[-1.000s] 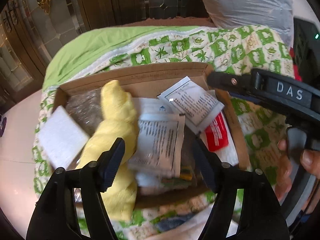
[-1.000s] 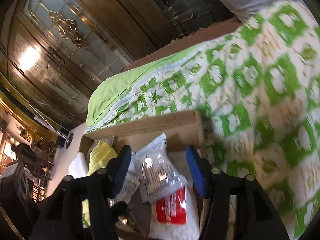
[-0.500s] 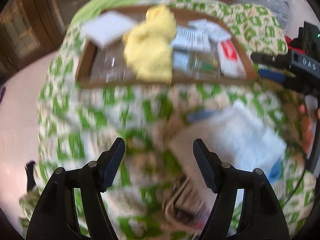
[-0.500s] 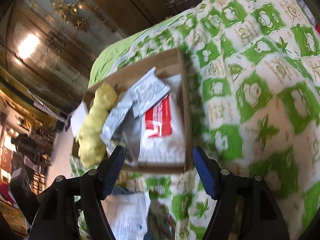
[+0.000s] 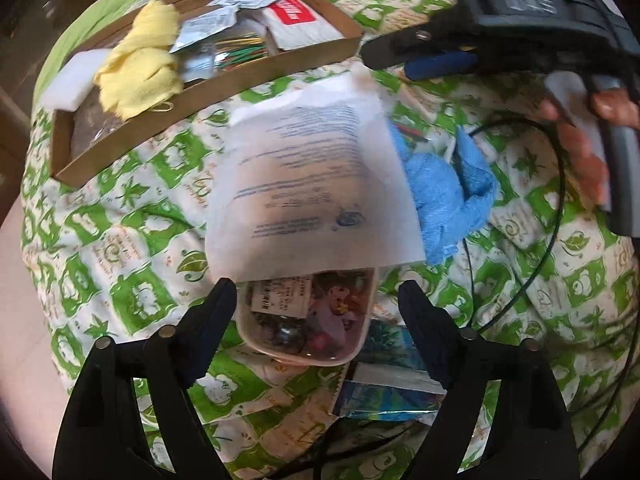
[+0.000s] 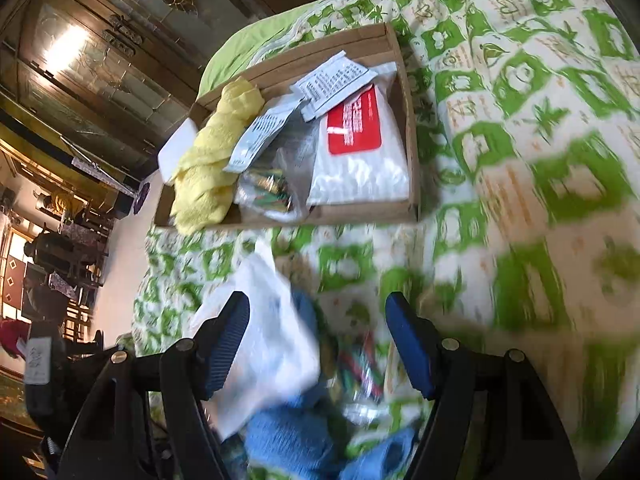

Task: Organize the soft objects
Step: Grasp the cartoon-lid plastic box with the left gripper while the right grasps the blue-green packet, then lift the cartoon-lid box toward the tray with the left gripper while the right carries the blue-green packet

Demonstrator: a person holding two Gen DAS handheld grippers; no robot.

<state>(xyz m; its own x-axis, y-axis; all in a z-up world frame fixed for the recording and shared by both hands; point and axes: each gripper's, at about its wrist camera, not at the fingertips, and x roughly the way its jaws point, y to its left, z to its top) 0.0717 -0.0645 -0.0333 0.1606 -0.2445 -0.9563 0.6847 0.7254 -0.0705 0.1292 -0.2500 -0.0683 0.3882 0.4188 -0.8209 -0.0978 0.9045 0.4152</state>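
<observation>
A cardboard tray on the green patterned bedspread holds a yellow cloth, a white foam block, printed sachets and a red-labelled white packet. Nearer, a white printed pouch lies beside a blue cloth. My left gripper points down over a clear tub of small items; its jaws are opening and touch nothing. My right gripper hangs open above the pouch and blue cloth.
A teal packet lies by the tub, under the left gripper's right finger. A black cable loops over the bedspread at the right. A hand holds the right gripper. Dark wooden doors stand beyond the bed.
Both grippers have pulled back from over the tray to the loose items on the near bedspread. The left jaws stand wider than before, and the right jaws slightly wider.
</observation>
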